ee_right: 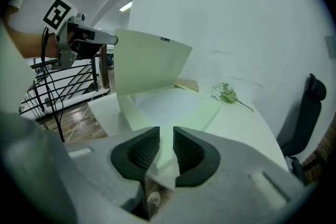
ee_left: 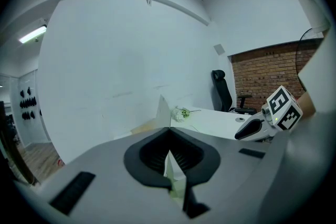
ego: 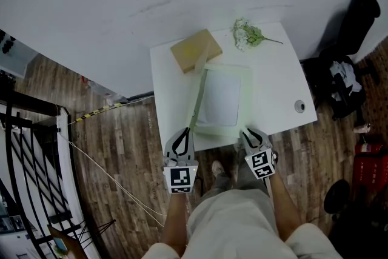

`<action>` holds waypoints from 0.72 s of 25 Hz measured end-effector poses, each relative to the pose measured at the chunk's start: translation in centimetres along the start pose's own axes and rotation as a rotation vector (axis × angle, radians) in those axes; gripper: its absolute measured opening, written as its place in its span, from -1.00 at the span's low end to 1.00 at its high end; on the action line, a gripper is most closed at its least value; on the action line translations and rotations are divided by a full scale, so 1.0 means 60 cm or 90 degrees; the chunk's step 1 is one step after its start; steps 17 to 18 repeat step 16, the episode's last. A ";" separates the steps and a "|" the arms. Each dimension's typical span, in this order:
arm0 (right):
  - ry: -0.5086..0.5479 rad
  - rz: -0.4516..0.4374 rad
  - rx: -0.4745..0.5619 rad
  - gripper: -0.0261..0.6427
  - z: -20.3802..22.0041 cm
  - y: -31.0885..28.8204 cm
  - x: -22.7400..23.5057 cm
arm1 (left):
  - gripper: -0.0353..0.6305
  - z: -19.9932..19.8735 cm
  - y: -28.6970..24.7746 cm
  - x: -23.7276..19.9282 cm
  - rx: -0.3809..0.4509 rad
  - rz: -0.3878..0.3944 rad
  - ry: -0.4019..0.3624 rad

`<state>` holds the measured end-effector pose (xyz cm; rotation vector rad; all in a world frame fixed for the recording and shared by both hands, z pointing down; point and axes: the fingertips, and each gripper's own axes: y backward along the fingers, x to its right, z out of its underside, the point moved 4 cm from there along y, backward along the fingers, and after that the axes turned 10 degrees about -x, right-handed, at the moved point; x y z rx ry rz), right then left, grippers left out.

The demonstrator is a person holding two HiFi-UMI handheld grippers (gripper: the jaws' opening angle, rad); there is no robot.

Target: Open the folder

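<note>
Tabletop (ego: 279, 88): white, seen from above against a pale wall.
Folder (ego: 221, 100): pale green, laid at the middle of the tabletop and reaching its near edge; found partly open.
Front cover (ee_right: 149, 65): raised upright off the tabletop along the folder's left side, with the inner page exposed flat beside it.
Left hand-held gripper (ego: 185, 136): held at the tabletop's near edge, left of centre; clenched on the near bottom corner of the raised cover, a thin sliver of which is pinched between the pads.
Right hand-held gripper (ego: 251, 135): held at the tabletop's near edge, right of centre; released, its jaws kept narrowly apart with the back panel's near corner lying in the gap.
Cardboard box (ego: 195, 50): placed at the tabletop's far left corner.
Flower sprig (ego: 247, 34): laid at the tabletop's far edge.
</note>
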<state>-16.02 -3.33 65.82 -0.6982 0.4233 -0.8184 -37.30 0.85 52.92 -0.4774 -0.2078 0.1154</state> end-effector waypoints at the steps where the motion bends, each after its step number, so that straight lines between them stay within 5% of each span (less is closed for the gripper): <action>1: 0.000 0.000 0.002 -0.71 -0.001 0.000 0.000 | -0.88 0.000 0.000 0.000 0.000 0.001 -0.001; 18: 0.005 0.009 0.016 -0.71 -0.015 0.005 -0.007 | -0.88 -0.001 0.002 0.004 0.000 0.015 -0.010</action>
